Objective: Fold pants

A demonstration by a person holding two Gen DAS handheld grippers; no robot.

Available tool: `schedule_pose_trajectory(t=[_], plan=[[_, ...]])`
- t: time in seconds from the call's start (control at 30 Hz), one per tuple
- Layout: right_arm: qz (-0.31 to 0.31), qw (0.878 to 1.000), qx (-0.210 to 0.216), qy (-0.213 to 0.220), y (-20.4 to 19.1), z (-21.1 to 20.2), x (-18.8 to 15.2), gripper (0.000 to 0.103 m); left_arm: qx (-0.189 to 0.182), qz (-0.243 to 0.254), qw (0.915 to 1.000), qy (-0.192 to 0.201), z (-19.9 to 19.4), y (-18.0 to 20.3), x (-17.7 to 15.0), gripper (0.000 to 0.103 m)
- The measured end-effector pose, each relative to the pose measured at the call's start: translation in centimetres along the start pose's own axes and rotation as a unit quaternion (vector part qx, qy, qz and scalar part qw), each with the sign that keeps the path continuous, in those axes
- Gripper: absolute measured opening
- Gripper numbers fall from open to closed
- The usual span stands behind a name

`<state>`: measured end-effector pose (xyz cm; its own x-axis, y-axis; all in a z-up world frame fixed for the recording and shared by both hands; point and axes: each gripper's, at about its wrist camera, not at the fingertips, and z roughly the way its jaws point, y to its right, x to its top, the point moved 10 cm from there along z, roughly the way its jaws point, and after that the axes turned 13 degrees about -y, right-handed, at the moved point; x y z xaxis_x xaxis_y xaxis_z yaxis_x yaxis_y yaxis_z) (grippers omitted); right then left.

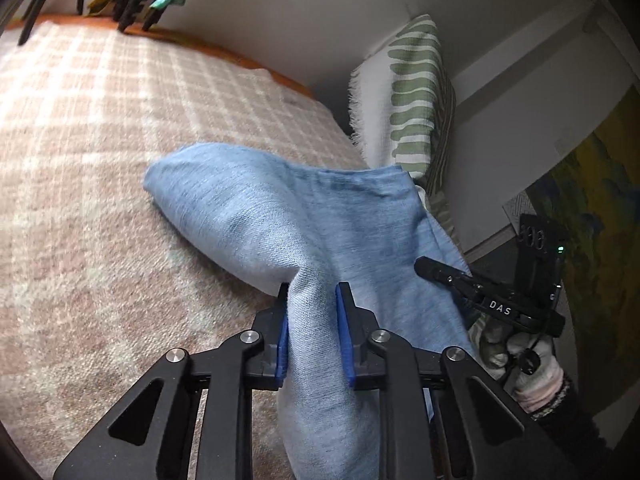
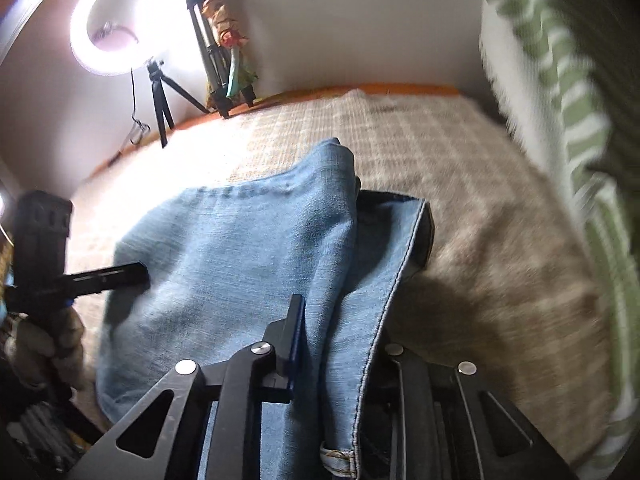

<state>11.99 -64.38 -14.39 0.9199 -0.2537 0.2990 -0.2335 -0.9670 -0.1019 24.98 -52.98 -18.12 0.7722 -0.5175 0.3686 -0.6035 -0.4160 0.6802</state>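
The light blue denim pants hang lifted above a bed with a pink plaid blanket. My left gripper is shut on a bunched fold of the pants between its blue pads. In the right wrist view the pants drape over my right gripper, which is shut on the denim near a stitched edge; its right finger is hidden under the cloth. The right gripper shows in the left wrist view beside the pants. The left gripper shows in the right wrist view.
A green-and-white patterned pillow leans on the white wall at the bed's head. A lit ring light on a small tripod and a second tripod stand at the bed's far edge. The plaid blanket covers the bed.
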Motion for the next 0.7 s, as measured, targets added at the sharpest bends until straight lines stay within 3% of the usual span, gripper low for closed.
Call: schedule_pose_trajectory(t=[0.13, 0.33, 0.7], plan=[[-0.009, 0.999, -0.021, 0.023, -0.9, -1.8, 0.6, 0.018, -0.025, -0.012, 0.9996, 0.000, -0.5, 0.2, 0.5, 0.015], [-0.019, 0.998, -0.042, 0.051, -1.8, -3.9, 2.2, 0.017, -0.025, 0.017, 0.9994, 0.015, -1.9, 1.2, 1.8, 0.013], [-0.027, 0.993, -0.065, 0.091, -2.2, -5.2, 9.3, 0.017, -0.006, 0.063, 0.9968, 0.049, -4.4, 1.7, 8.6, 0.013]])
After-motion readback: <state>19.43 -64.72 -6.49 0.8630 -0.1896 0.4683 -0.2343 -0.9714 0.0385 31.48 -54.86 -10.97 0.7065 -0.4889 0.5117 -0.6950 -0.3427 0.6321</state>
